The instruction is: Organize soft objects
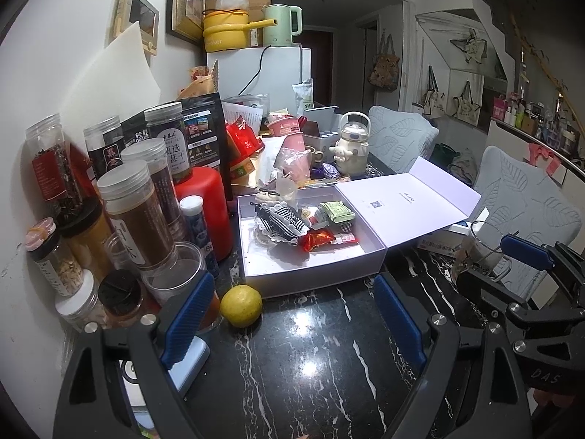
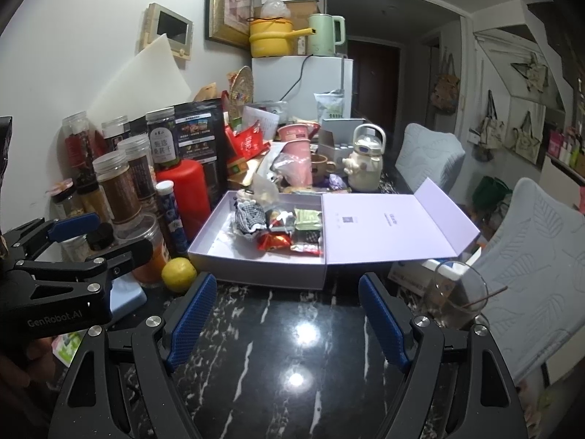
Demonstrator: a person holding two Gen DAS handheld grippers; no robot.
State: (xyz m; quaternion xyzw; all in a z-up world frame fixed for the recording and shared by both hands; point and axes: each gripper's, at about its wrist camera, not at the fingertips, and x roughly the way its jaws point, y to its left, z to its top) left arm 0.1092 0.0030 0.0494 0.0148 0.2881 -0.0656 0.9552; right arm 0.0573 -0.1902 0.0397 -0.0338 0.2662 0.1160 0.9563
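Crowding the left at nine o'clock, jars [image 1: 135, 212] stood packed against the wall, with a lemon [image 1: 242, 305] on the tabletop [image 1: 310, 358] just before the box. The left gripper [image 1: 292, 314] hovered low, its fingers [image 1: 188, 314] spread wide and holding nothing. At twelve o'clock the open lavender box [image 2: 256, 267] held the soft things: a checked fabric pouch [image 2: 248, 219] and snack packets [image 2: 289, 241]. The right gripper [image 2: 283, 314] likewise had its fingers spread wide around nothing. Judging by this, a reach was about to begin, probably into the box, over its near wall. Bare tabletop lay ahead; a glass [image 2: 453, 296] at three o'clock narrowed the right side.
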